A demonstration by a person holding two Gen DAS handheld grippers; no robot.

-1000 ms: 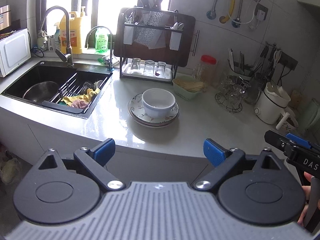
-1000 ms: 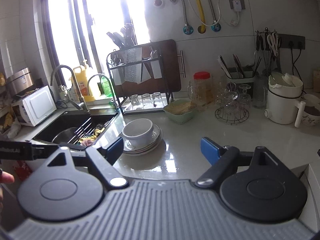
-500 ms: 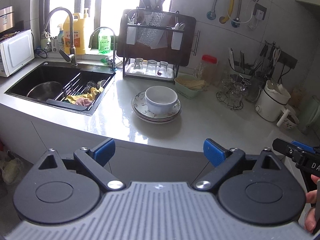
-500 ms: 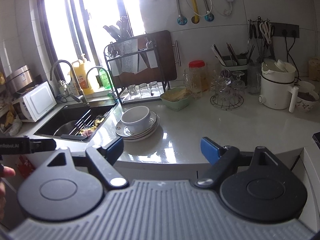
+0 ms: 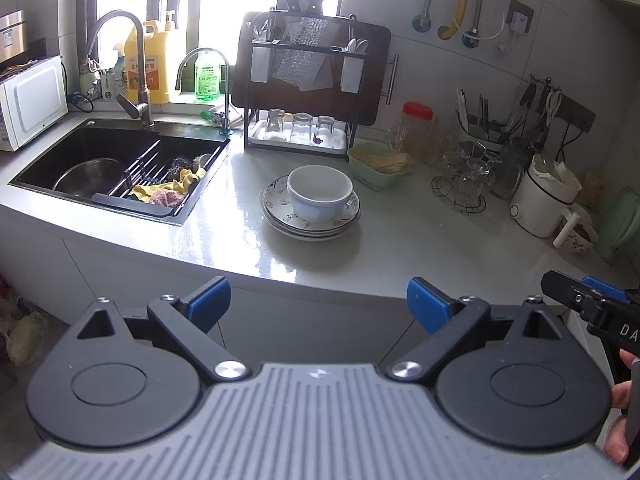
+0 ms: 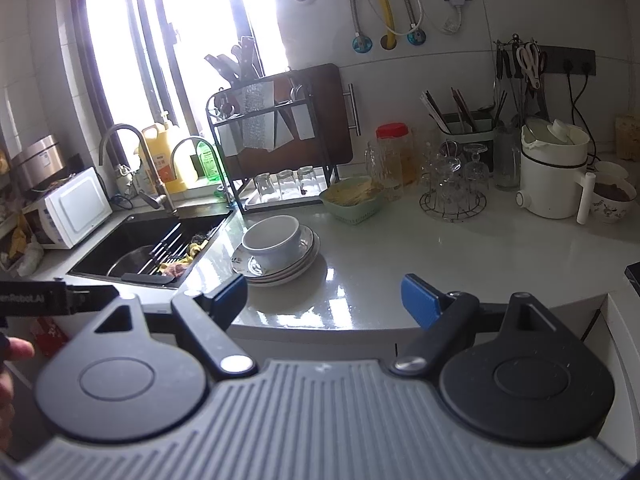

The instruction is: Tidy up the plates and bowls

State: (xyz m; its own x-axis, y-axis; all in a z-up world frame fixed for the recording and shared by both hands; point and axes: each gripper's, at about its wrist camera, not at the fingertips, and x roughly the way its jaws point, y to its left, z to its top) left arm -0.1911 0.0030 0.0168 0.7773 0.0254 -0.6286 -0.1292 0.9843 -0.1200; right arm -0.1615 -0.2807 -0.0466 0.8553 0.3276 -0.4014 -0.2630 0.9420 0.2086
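Observation:
A white bowl [image 5: 319, 193] [image 6: 272, 236] sits on a stack of patterned plates [image 5: 276, 210] [image 6: 308, 254] in the middle of the pale countertop. My left gripper [image 5: 318, 304] is held off the counter's front edge, open and empty, well short of the stack. My right gripper [image 6: 323, 294] also hangs before the counter edge, open with nothing between its blue-tipped fingers [image 6: 418, 298]. In the left wrist view the right gripper's tip [image 5: 584, 300] shows at the right edge. The left gripper's body [image 6: 36, 298] appears at the left edge of the right wrist view.
A black sink [image 5: 116, 160] with a steel pot and a drain rack lies left of the plates. Behind stand a dish rack [image 5: 304, 80] with glasses, a green basket [image 5: 378, 164], a red-lidded jar [image 5: 414, 128], a glass stand [image 5: 464, 184] and a white kettle [image 5: 544, 196]. A microwave [image 5: 30, 102] stands far left.
Both views have pulled back slightly from the counter, so the plates and bowl sit a little farther away and higher in view. Both grippers stay open and empty.

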